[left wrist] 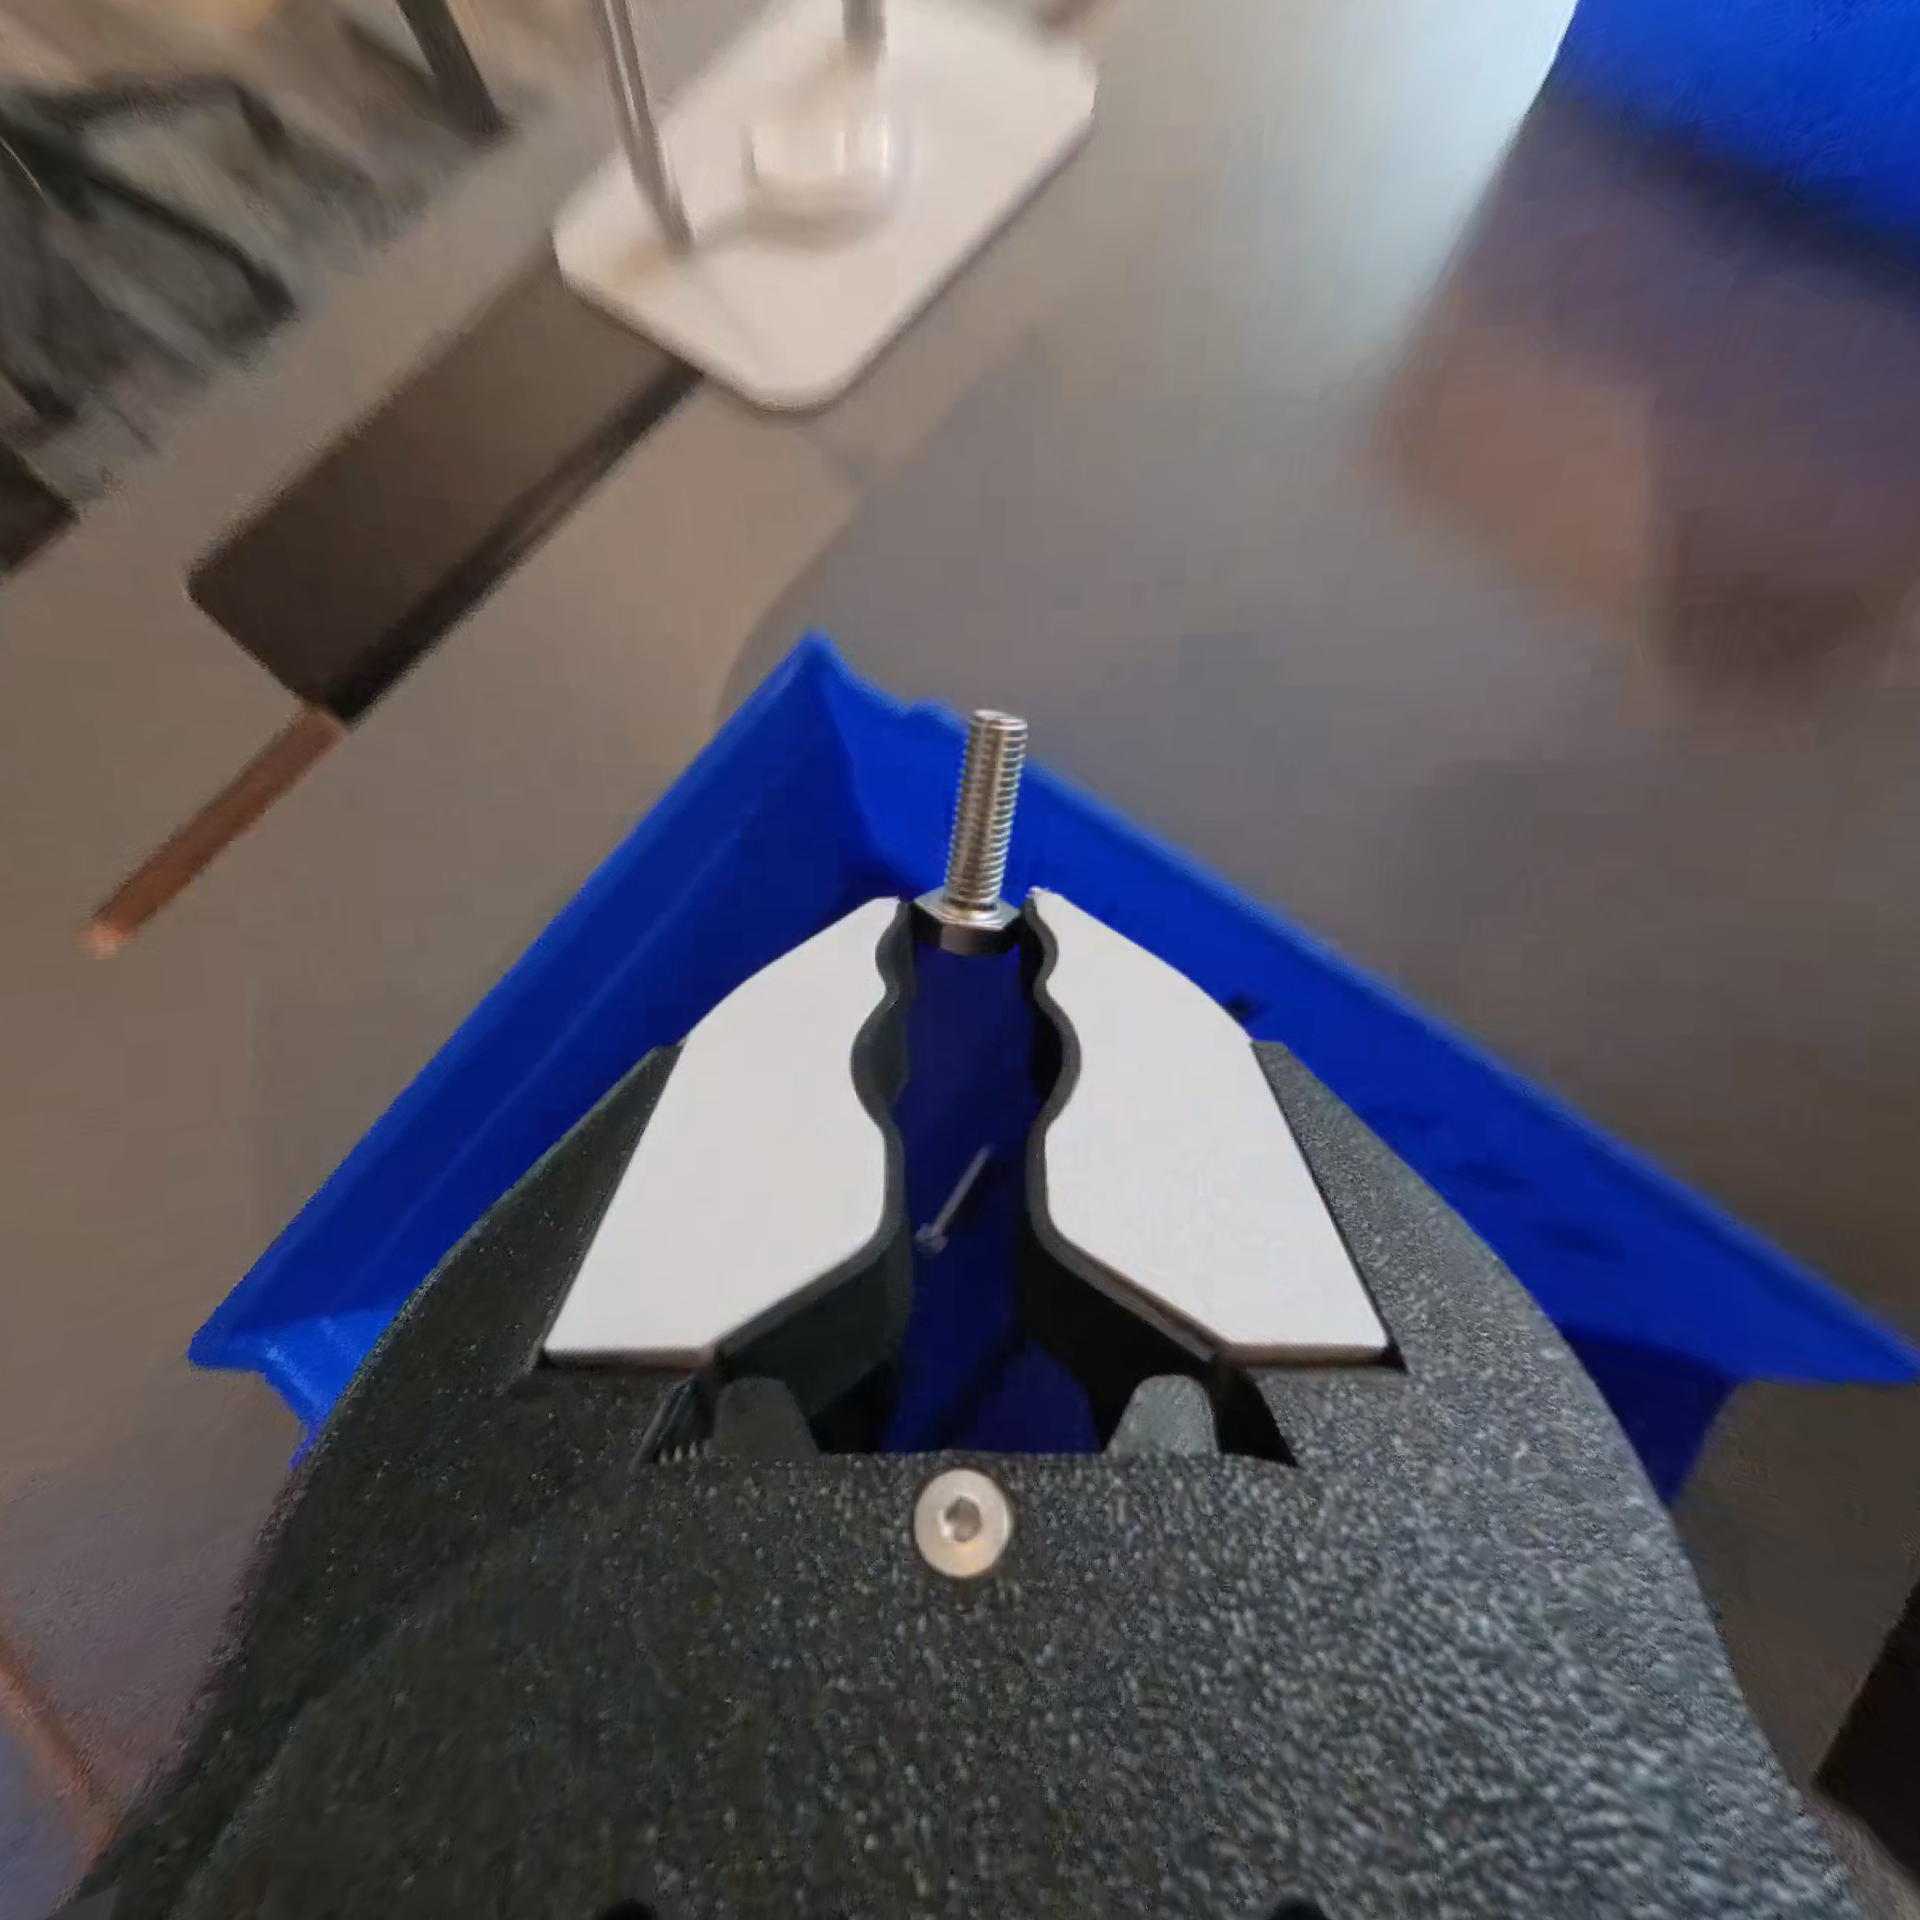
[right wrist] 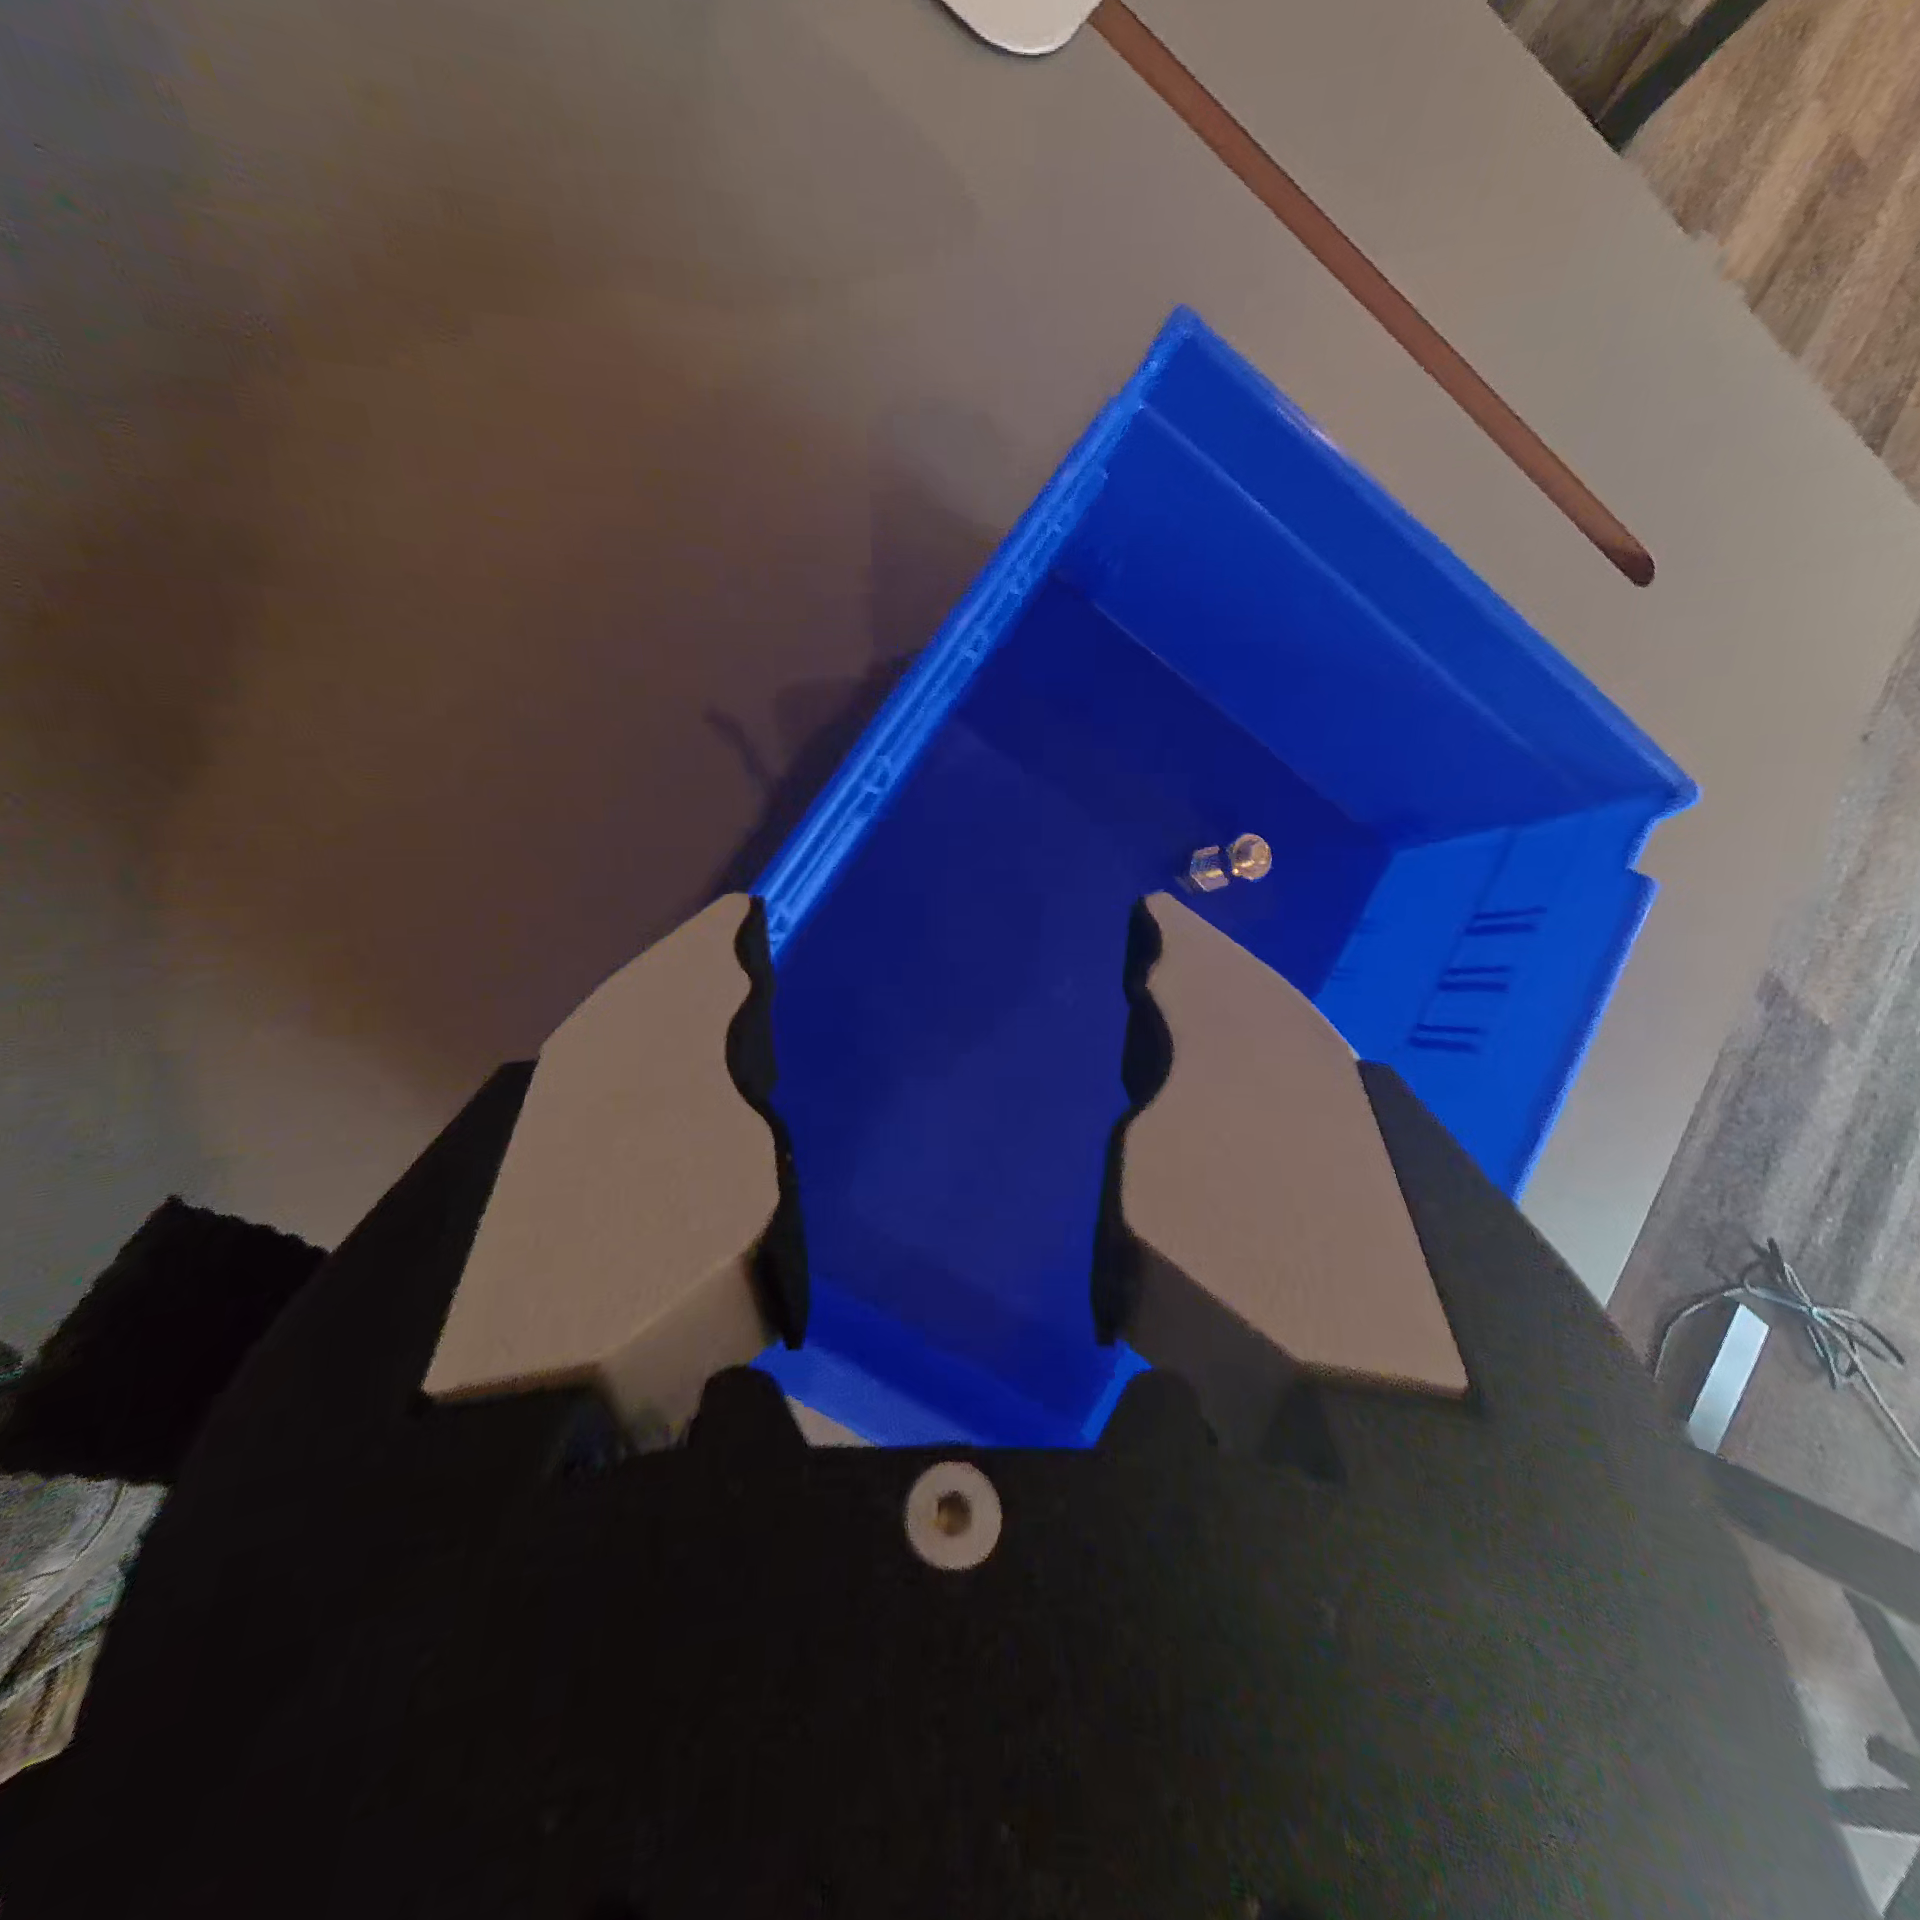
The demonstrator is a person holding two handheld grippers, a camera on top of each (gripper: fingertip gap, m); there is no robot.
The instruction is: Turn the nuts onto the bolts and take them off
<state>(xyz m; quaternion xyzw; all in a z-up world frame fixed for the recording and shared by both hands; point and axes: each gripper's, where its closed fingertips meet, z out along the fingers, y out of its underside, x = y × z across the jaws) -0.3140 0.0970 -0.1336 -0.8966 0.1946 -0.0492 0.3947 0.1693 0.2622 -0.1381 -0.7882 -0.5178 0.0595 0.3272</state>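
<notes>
My left gripper (left wrist: pixel 964 914) is shut on the hex head of a silver bolt (left wrist: pixel 985 810), whose threaded shank points forward past the fingertips, above a corner of a blue bin (left wrist: pixel 665 997). No nut shows on the bolt. In the right wrist view my right gripper (right wrist: pixel 940 914) is open and empty, hanging over another blue bin (right wrist: pixel 1299 582). A small silver fastener (right wrist: pixel 1226 862) that looks like a nut lies on that bin's floor, just beyond the right fingertip (right wrist: pixel 1153 925).
A white stand base (left wrist: pixel 831 208) with thin metal rods sits on the grey table (left wrist: pixel 520 935) beyond the left bin. A dark slot (left wrist: pixel 436 499) and a brown strip (right wrist: pixel 1382 301) cross the table. The table edge and floor with cables (right wrist: pixel 1808 1320) lie to the right. There is about 50 cm between the tips of the two grippers.
</notes>
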